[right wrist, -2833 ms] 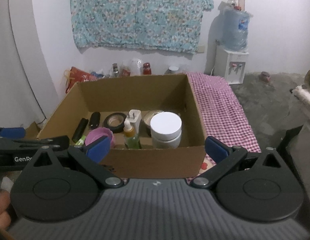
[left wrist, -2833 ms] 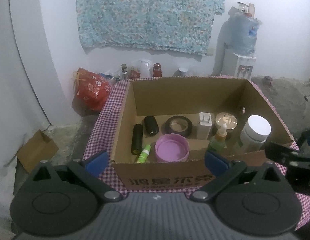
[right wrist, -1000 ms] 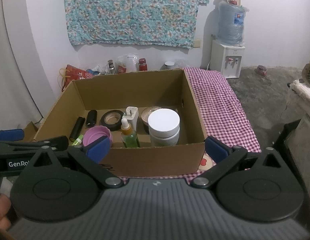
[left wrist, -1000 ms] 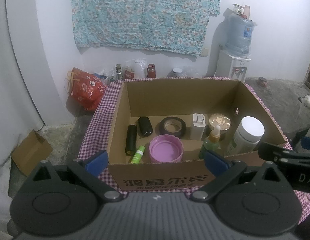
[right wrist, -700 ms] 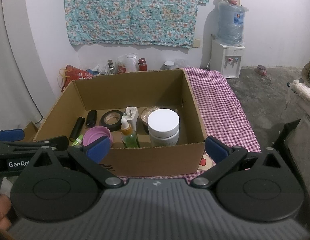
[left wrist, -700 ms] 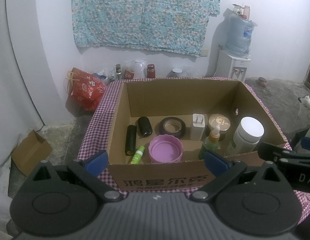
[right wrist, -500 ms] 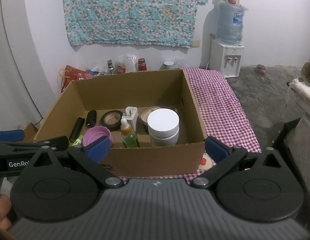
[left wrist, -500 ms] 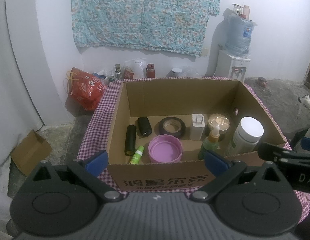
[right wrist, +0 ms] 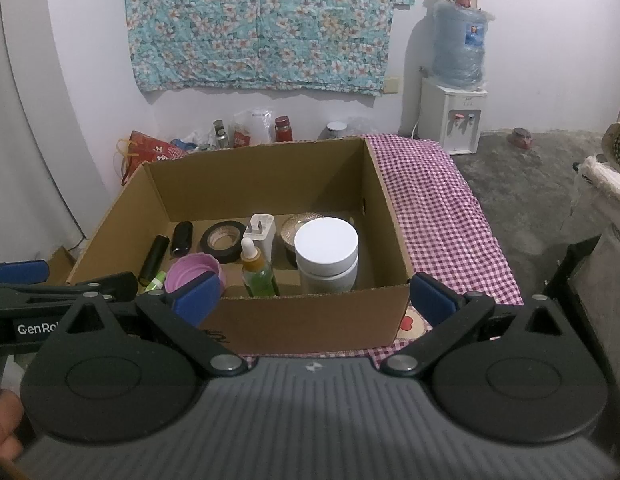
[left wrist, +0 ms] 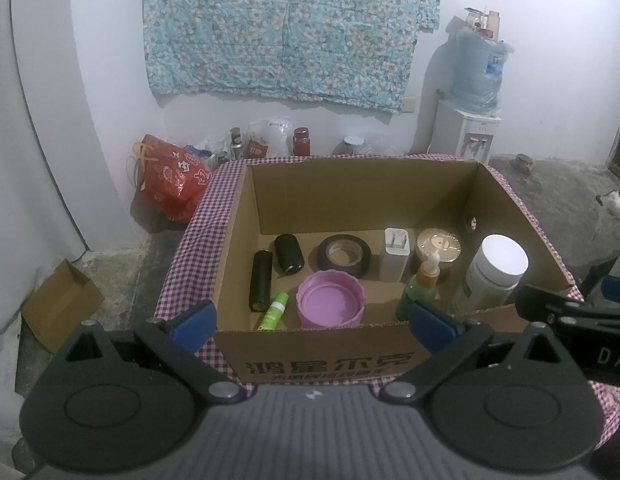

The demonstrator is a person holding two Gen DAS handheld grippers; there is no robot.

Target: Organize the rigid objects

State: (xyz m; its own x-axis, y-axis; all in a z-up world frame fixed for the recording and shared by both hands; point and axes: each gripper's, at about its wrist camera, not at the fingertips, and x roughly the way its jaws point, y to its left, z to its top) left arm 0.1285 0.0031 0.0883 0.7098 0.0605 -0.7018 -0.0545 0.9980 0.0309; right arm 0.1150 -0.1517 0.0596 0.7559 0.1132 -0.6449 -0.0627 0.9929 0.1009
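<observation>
Inside cardboard box [left wrist: 318, 360] — jar [left wrist: 496, 276], lid [left wrist: 330, 300].

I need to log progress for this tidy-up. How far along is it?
Looks nearly or fully done: the white jar, dropper bottle, purple lid, tape roll, charger and black cylinders sit inside the cardboard box. Left gripper and right gripper are open, holding nothing. No loose item shows on the checked cloth.
</observation>
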